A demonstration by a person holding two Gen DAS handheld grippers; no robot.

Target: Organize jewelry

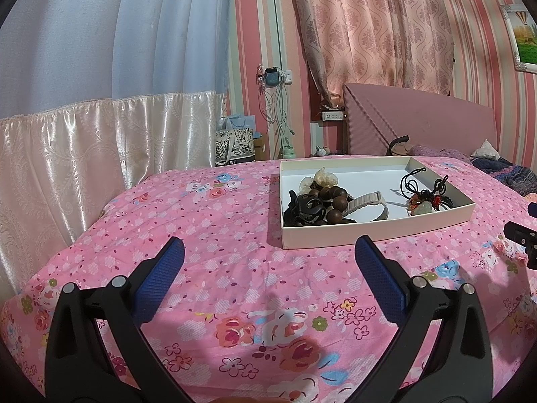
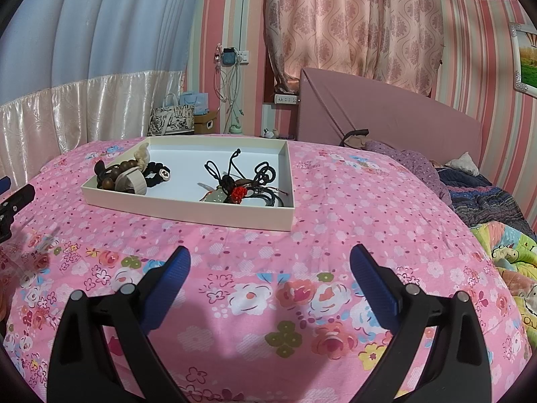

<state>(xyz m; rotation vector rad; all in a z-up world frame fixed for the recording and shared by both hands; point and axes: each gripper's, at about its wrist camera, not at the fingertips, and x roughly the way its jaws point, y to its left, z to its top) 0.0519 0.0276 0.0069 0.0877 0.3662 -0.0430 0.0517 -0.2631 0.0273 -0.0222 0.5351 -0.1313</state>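
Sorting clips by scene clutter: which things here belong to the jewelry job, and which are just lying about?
Job: white box; wooden bead bracelet; black hair claw; corded jade pendant.
Lying about: tote bag; charger cables; crumpled clothes.
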